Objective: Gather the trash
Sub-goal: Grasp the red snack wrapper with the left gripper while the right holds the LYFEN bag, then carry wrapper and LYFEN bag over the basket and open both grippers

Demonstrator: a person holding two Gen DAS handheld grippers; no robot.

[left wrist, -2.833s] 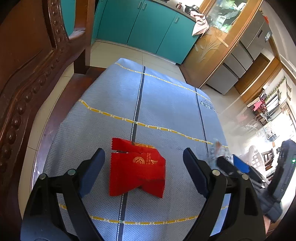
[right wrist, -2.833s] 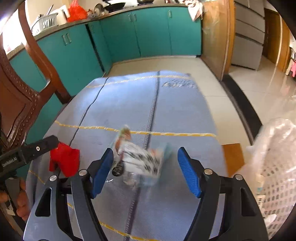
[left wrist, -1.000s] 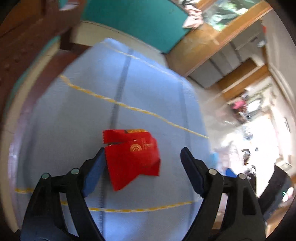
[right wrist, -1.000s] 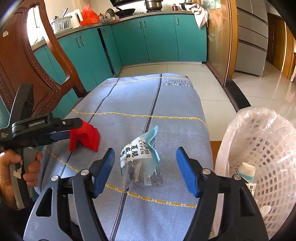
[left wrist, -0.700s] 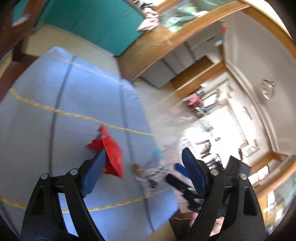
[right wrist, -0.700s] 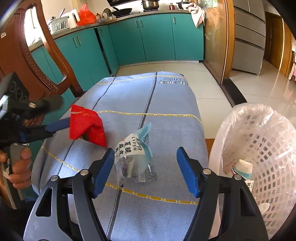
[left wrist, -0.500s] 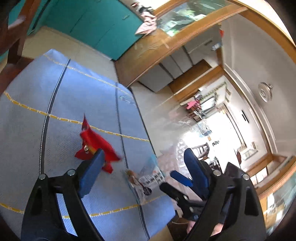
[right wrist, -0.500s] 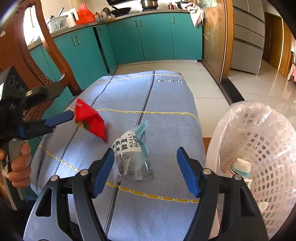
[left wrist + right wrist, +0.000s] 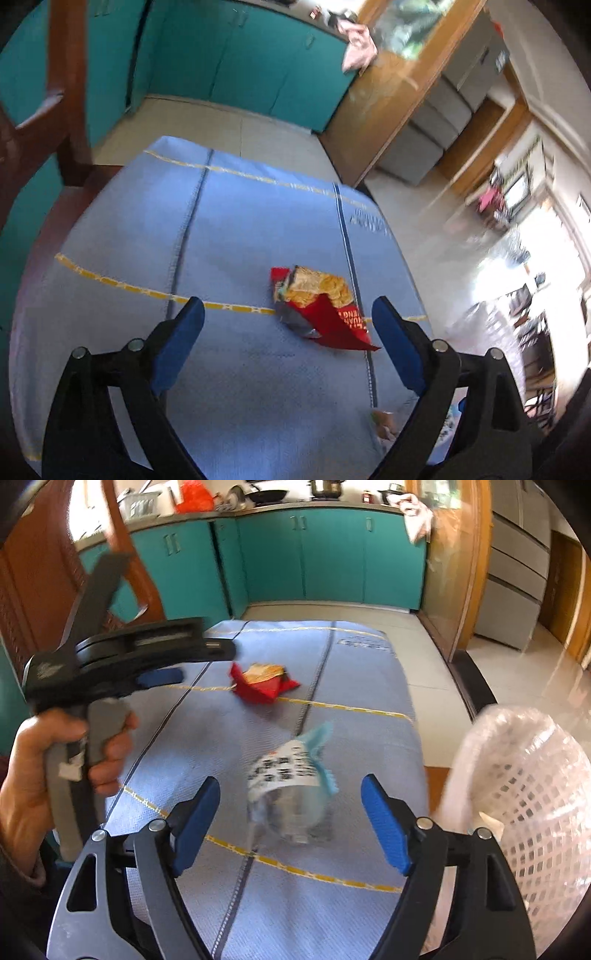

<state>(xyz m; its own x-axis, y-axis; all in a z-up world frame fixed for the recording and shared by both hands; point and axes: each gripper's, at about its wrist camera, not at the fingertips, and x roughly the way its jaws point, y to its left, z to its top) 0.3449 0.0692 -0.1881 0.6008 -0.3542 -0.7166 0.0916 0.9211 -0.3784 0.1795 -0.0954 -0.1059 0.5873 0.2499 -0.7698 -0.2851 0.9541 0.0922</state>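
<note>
Though clamped on the red wrapper (image 9: 321, 306) a second ago, left gripper (image 9: 288, 334) now gaping and empty, wrapper dropped on the blue cloth (image 9: 229, 229) short of the basket (image 9: 532, 794); right gripper (image 9: 290, 812) widening around the clear packet (image 9: 291, 782), untouched, so both pieces uncollected.
</note>
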